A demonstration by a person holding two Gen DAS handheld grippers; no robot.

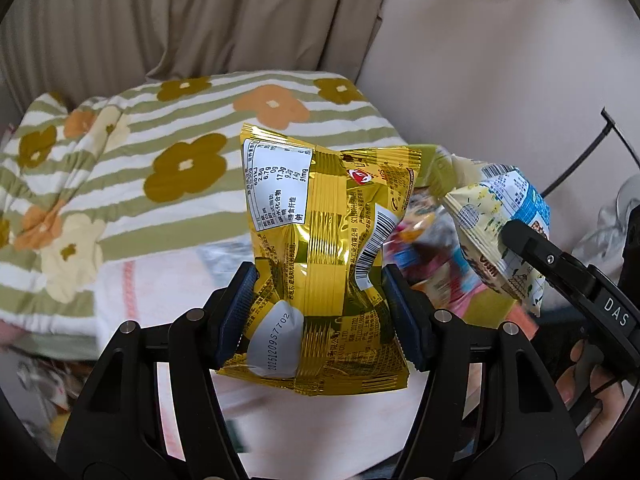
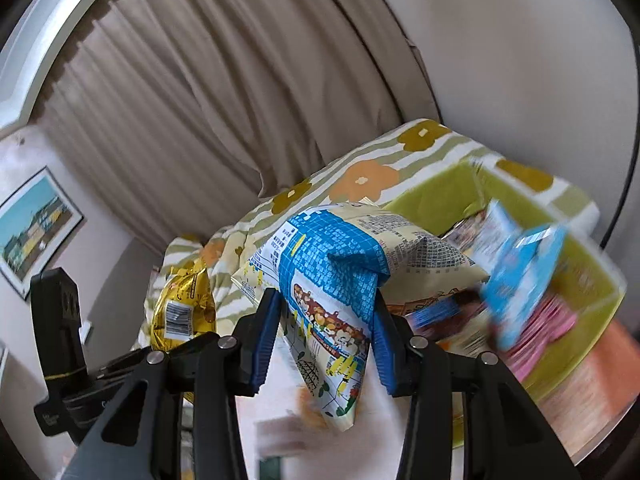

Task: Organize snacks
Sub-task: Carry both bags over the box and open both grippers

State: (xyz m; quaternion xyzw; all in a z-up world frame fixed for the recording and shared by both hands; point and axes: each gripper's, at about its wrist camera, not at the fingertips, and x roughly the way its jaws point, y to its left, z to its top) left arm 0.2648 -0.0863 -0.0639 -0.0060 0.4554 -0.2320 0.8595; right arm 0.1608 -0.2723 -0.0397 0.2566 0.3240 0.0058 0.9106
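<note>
Left wrist view: your left hand-held gripper (image 1: 318,308) is clamped on the gold foil packet (image 1: 320,248), pads biting its lower half so the film buckles inward at the waist. The packet is held aloft, printed back facing the lens, above the bed with the flowered blanket (image 1: 132,152) beyond it.

Right wrist view: your right hand-held gripper (image 2: 324,340) is closed on the cream-and-blue snack bag (image 2: 340,276), gripped across a narrowed, folded section while the puffed body sags over toward the green bin (image 2: 436,196). The bin already holds other wrappers, though motion blur prevents identifying them.

Handling assessment: both items appear light, air-filled and soft, with crushable contents. Foil film is likely slippery; the ribbed pads should help, but a packet may rotate or slide if swung fast. Judged best hold: near a crimped end seam or across a flattened margin, not over the inflated middle, where pressure risks bursting the seal or breaking what is inside. The current grip on the gold packet looks deep enough to be secure. The cream bag's overhang suggests it could pivot, so move it gently.
</note>
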